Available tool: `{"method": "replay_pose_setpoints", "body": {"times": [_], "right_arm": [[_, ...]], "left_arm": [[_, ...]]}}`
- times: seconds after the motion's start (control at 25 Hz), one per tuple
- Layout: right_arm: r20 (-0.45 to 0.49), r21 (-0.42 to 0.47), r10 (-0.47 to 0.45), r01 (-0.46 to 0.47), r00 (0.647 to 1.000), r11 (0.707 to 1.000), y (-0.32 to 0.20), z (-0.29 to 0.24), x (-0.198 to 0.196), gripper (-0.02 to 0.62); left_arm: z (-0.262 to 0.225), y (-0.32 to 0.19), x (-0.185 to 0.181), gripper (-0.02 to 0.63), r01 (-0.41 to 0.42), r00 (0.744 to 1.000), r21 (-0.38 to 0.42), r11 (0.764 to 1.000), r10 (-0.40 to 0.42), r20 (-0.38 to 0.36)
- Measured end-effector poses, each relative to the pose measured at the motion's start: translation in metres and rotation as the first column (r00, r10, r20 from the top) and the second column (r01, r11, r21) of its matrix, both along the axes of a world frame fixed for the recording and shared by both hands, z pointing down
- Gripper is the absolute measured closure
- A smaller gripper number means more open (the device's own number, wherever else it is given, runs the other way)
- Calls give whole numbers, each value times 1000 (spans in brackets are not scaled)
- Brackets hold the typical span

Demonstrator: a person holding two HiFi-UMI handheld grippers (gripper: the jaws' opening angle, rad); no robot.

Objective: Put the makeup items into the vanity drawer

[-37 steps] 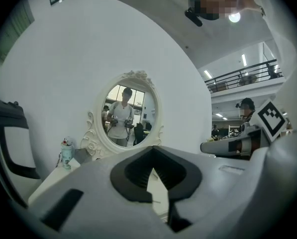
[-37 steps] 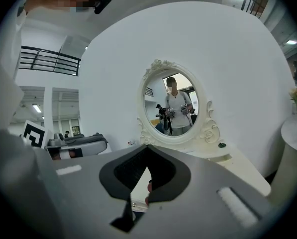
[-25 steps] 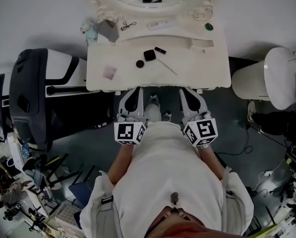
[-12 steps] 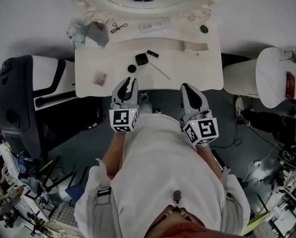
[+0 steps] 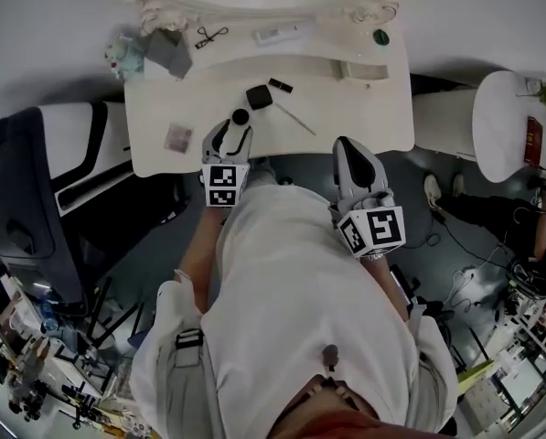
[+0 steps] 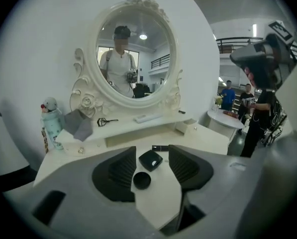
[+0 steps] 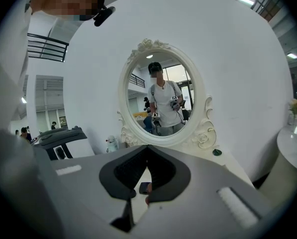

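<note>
Well, round pot (image 6: pixel 142 180) between left gripper's (image 6: pixel 152 157) opening jaws.

the vanity top (image 5: pixel 364 117) is smooth cream-white with a soft sheen. the mirror frame (image 6: pixel 88 101) is carved, glossy white. the square compact (image 6: pixel 150 159) is glossy black plastic, the round pot (image 6: pixel 142 180) matt black. the grey cloth (image 6: pixel 78 124) looks soft and creased.

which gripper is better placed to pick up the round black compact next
Left. The left gripper hovers over the vanity top, jaws opening, with the round black compact framed between them, untouched. The right gripper sits back off its front edge, jaws together.
</note>
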State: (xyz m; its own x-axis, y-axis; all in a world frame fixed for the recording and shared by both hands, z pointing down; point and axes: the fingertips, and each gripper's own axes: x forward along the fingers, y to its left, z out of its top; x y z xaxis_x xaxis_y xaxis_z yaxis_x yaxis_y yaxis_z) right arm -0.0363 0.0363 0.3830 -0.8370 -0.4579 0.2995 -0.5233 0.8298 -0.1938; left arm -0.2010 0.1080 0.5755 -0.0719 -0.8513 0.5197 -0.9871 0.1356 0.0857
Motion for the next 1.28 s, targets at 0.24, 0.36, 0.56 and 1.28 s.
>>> {"method": "replay_pose_setpoints", "body": {"times": [0.24,0.36,0.56,1.28], "right_arm": [[-24,5,35,-34,999,999,-11,6,-15,588],[-33,9,50,-49,998,999,-14,7,-23,588],[-46,9,83,-83,995,997,-22,11,-34,588],[-60,24,147,-145,987,989,-30,11,-27,588]], "left_arm": [[61,-2,-9,347,-50,998,-131,990,46,-33],[90,-1,-16,344,-57,997,-174,983,49,-53],[118,-6,-23,344,-118,993,-239,964,109,-54],[159,-16,-19,339,-166,986,-349,922,150,-70]]}}
